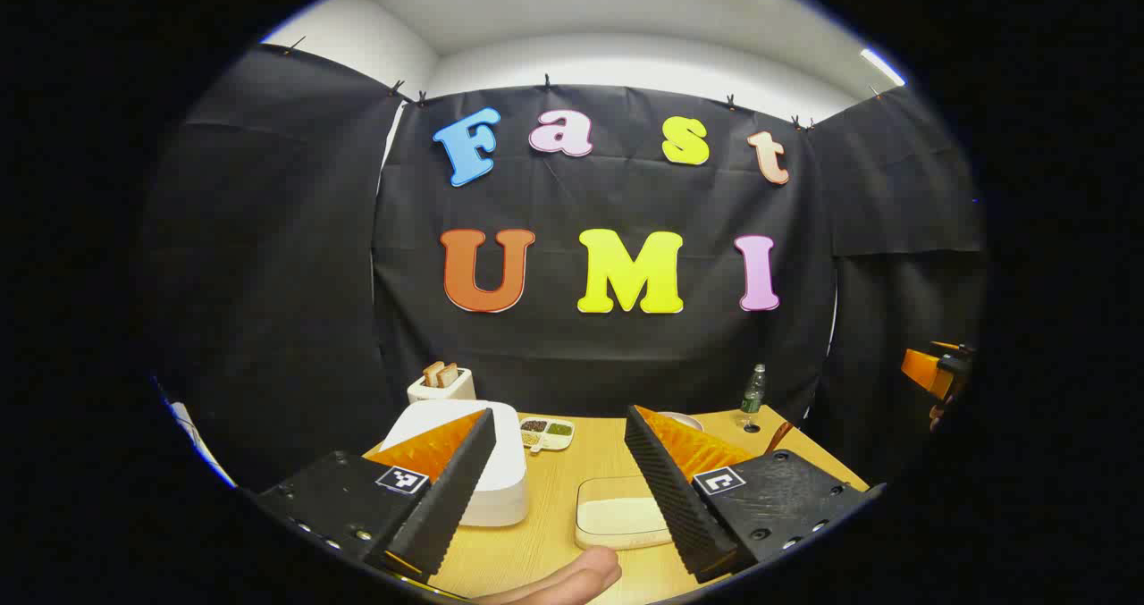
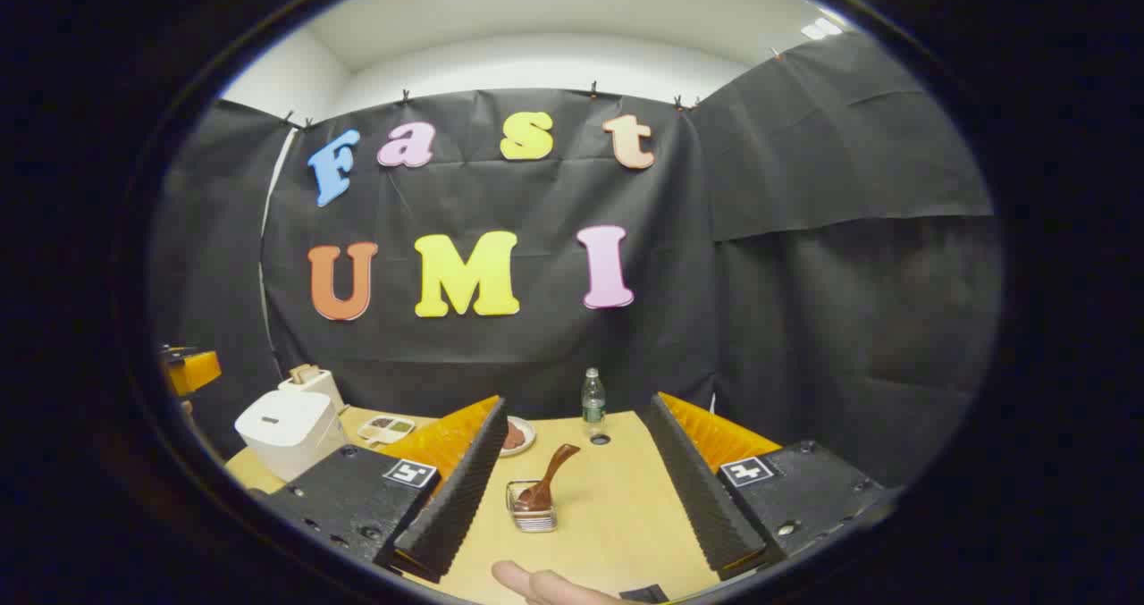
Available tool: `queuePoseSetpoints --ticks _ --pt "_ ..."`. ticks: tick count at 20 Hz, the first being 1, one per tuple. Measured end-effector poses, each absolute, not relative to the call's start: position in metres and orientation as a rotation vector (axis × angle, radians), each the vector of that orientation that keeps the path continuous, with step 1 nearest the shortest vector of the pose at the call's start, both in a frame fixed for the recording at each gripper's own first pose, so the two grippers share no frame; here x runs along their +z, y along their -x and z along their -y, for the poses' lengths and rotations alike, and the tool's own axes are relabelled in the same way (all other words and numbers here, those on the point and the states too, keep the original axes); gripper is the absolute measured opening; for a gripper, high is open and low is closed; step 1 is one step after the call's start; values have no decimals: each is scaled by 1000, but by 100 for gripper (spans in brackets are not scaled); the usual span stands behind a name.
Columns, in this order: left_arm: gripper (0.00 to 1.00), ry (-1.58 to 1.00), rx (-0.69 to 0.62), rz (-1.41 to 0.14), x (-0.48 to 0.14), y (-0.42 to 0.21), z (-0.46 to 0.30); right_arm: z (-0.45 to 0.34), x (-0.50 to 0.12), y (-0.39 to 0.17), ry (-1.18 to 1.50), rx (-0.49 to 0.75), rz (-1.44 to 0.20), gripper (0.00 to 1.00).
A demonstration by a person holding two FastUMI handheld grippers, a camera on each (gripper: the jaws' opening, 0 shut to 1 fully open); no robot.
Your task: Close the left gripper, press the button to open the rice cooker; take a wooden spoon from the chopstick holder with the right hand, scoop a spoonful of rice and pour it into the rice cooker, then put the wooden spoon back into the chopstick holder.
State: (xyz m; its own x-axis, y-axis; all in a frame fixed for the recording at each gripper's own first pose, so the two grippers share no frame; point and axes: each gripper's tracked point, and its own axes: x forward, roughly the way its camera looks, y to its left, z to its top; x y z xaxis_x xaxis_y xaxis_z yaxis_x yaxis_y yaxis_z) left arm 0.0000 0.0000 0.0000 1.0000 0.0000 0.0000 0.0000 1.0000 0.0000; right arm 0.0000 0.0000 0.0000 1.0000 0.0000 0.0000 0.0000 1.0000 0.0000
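Observation:
The white rice cooker [image 1: 487, 462] stands with its lid down on the left of the wooden table, partly behind my left gripper's left finger; in the right gripper view the rice cooker [image 2: 290, 431] sits far left. A shallow cream tray of rice [image 1: 618, 513] lies right of it. My left gripper [image 1: 559, 484] hangs open above the table in front of both. A wire chopstick holder [image 2: 533, 505] holds a brown wooden spoon [image 2: 550, 473] that leans right. My right gripper [image 2: 572, 480] is open, with the holder between and beyond its fingers.
A white toaster [image 1: 441, 385] with bread stands behind the cooker, next to a divided condiment dish [image 1: 546, 432]. A green bottle [image 2: 593, 403] and a small plate [image 2: 516, 436] stand near the back wall. A fingertip [image 1: 563, 580] shows at the bottom edge. The other gripper [image 1: 934, 371] is far right.

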Motion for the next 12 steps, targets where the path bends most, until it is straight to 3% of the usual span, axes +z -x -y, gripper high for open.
queuePoseSetpoints --ticks 8,9,12 --pt "92 -51 -10 -3 -11 6 2 -8 18 14 21 30 79 100" --pt "93 -56 4 0 -11 4 -2 -10 17 15 24 39 82 95" --pt "95 -56 12 6 -9 2 -4 -12 13 16 26 58 72 100"
